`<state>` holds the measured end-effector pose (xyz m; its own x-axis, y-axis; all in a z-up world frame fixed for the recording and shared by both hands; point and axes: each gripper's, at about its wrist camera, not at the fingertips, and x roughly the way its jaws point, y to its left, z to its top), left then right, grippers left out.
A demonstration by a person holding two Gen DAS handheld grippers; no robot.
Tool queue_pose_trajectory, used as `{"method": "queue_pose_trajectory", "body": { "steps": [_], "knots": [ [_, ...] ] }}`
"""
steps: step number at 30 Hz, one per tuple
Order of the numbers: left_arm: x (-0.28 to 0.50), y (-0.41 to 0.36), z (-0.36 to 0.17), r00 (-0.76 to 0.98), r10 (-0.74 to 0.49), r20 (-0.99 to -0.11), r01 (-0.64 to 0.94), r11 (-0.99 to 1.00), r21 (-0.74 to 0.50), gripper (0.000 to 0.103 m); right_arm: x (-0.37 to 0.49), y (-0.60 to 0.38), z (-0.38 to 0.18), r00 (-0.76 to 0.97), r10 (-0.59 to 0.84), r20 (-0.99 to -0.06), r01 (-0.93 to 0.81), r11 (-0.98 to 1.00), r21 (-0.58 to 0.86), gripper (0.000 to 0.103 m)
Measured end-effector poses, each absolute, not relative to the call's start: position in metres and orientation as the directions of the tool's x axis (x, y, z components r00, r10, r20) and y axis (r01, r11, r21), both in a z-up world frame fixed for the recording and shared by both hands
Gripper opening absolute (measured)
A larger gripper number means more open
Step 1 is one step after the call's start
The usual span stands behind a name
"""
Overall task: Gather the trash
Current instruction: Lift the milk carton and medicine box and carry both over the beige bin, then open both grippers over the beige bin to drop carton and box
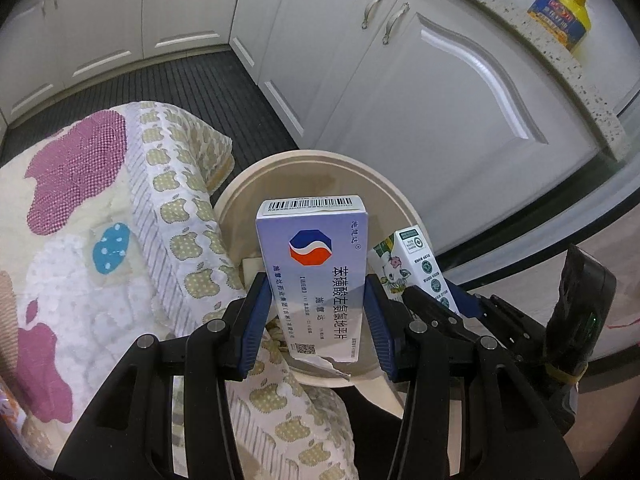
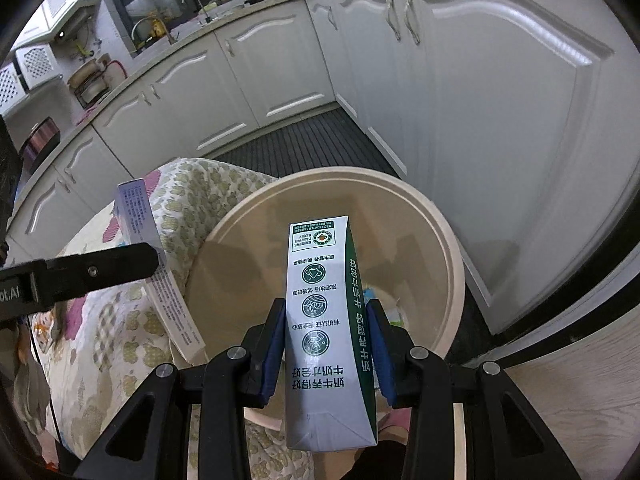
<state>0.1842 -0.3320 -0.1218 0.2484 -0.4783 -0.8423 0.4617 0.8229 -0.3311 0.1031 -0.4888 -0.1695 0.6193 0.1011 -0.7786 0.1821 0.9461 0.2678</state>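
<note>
Medicine box (image 1: pixel 316 276) between left tongs (image 1: pixel 316 308) pads

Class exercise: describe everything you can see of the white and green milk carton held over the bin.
The milk carton is a tall, slim paperboard box, white on its broad face with dark green side panels, round green icons and printed Chinese text. Its folded end faces the camera. The right gripper clamps it between blue-padded jaws, holding it tilted above the open beige bin, not touching it.
</note>
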Motion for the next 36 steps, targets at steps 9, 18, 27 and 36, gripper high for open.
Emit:
{"method": "queue_pose_trajectory", "body": {
  "steps": [9, 18, 27, 36],
  "knots": [
    [0.187, -0.339, -0.141, 0.242, -0.452, -0.858, 0.450, 0.836, -0.314, 0.045, 0.113, -0.495, -0.196, 0.575, 0.121, -0.809, 0.221, 0.929, 0.296, 0.038],
    [0.186, -0.343, -0.150, 0.226, -0.447, -0.866, 0.448, 0.837, -0.315, 0.045, 0.114, -0.497, -0.206, 0.551, 0.124, -0.825, 0.245, 0.921, 0.302, 0.038],
    [0.180, -0.338, -0.148, 0.228, -0.445, -0.866, 0.457, 0.834, -0.308, 0.049, 0.114, -0.493, -0.209, 0.538, 0.117, -0.835, 0.249, 0.924, 0.290, 0.044],
    [0.172, -0.330, -0.141, 0.249, -0.449, -0.858, 0.471, 0.830, -0.298, 0.054, 0.109, -0.491, -0.206, 0.542, 0.117, -0.832, 0.251, 0.923, 0.293, 0.044]
  ]
}}
